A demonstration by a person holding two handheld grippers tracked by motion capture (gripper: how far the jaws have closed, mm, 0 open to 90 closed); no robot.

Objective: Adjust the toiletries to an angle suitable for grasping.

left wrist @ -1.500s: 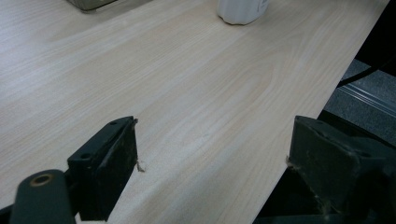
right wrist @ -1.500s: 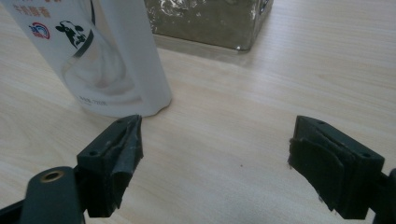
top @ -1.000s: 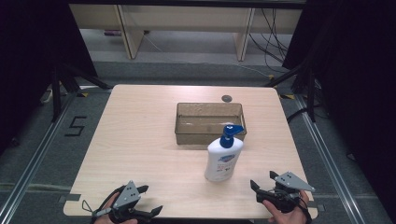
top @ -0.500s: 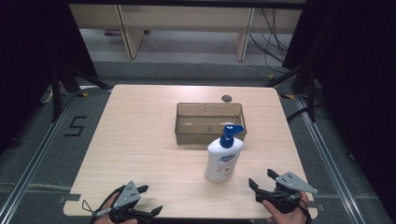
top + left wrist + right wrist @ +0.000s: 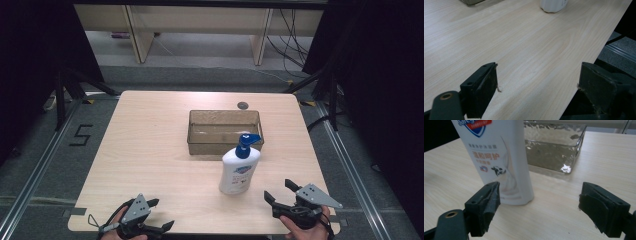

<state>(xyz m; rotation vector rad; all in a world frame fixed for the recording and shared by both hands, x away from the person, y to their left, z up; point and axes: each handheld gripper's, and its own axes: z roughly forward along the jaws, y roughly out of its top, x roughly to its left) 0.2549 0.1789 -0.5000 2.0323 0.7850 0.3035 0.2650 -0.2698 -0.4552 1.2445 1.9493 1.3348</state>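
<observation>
A white pump bottle (image 5: 240,169) with a blue pump head stands upright on the table, just in front of a clear brownish plastic bin (image 5: 224,131). In the right gripper view the bottle (image 5: 499,157) rises close ahead and left of centre, with the bin (image 5: 554,147) behind it. My right gripper (image 5: 281,193) is open near the table's front right, a short way right of the bottle and apart from it. Over the front left edge my left gripper (image 5: 159,216) is open with nothing in it. The left gripper view catches the bottle's base (image 5: 552,4) far ahead.
The light wooden table (image 5: 150,150) has a small dark round hole (image 5: 243,105) behind the bin. Dark floor with a painted "5" (image 5: 81,135) lies to the left, and metal rails run along both sides. Shelving legs stand beyond the table.
My right gripper has crept slightly left, toward the bottle. The left gripper and the bottle have stayed put.
</observation>
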